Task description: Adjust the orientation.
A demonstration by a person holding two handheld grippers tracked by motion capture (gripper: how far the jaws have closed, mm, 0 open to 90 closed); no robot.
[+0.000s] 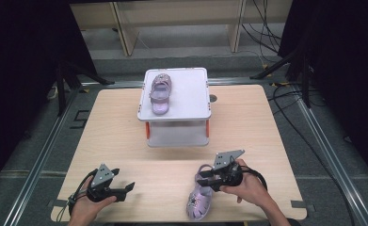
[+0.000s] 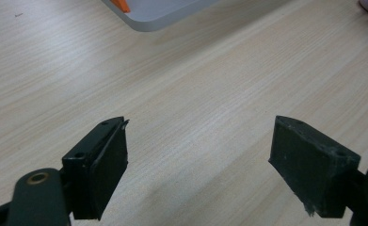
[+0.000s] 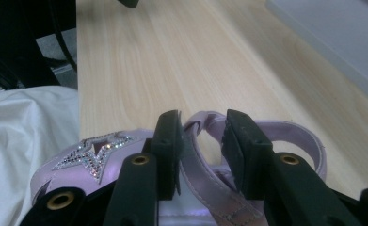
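A purple sandal (image 1: 198, 200) with a glittery star on its toe (image 3: 97, 153) lies near the table's front edge. My right gripper (image 1: 201, 181) reaches over its heel end. In the right gripper view the jaws (image 3: 203, 141) stand narrowly apart astride the sandal's instep strap (image 3: 205, 174). The left pad touches the strap and a gap shows at the right pad. A matching purple sandal (image 1: 160, 94) rests on top of a white stand (image 1: 191, 94). My left gripper (image 1: 127, 188) hovers open over bare wood at the front left, with nothing between its jaws (image 2: 198, 160).
The white stand, on orange legs, occupies the table's middle back; its corner (image 2: 163, 12) shows in the left gripper view and its edge (image 3: 332, 37) in the right one. White cloth (image 3: 21, 141) lies just beyond the table's front edge. Cables and black frames surround the table.
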